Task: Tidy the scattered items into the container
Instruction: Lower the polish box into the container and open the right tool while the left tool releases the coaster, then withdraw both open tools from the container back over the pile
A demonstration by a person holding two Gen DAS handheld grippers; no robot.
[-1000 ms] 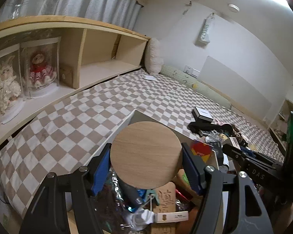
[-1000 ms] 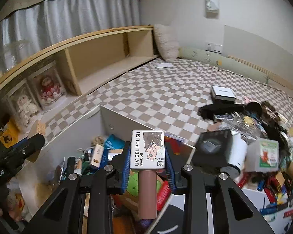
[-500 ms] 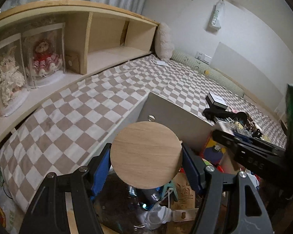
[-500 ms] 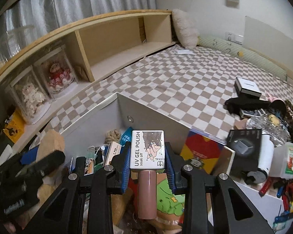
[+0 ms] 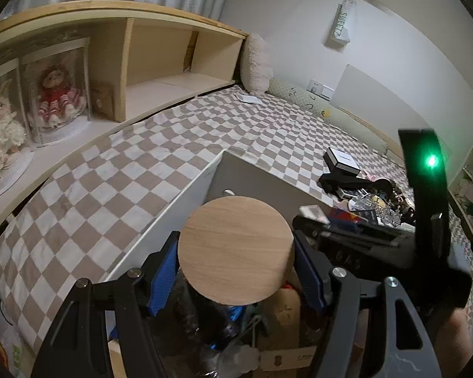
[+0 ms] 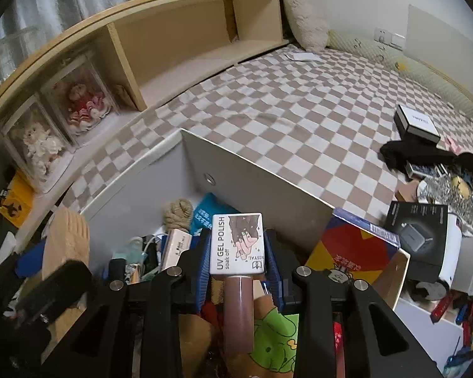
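While both loads were near the bin's edge a second ago, both views now look further down into the bin (image 6: 252, 170), so the carry has moved over the opening. Left hand-held gripper (image 5: 236, 255) stays clamped on the wooden disc (image 5: 235, 249), blue pads touching its rim on both sides; the disc hangs above the clutter inside, near the bin's left wall. Right hand-held gripper (image 6: 236, 252) stays closed on the polish bottle (image 6: 237, 245), label reading UV GEL POLISH, its brown body pointing back toward the camera. Bottle now sits over the bin interior, above a green cartoon packet (image 6: 277, 340) and beside a rope ball (image 6: 178, 211). In the left view the right tool crosses close on the right, green light on. Judgement: both items are in drop position; release is the next step, neither let go yet.

Bin is already crowded, so a dropped item could roll or bounce.

Surface is a bed (image 6: 299, 94) with a brown-white checked cover. More scattered items (image 6: 425, 189) lie to the right, so the task is far from done. Wooden shelf (image 5: 160, 50) runs along the left with boxed dolls (image 5: 56, 94); curtain above, white wall behind.
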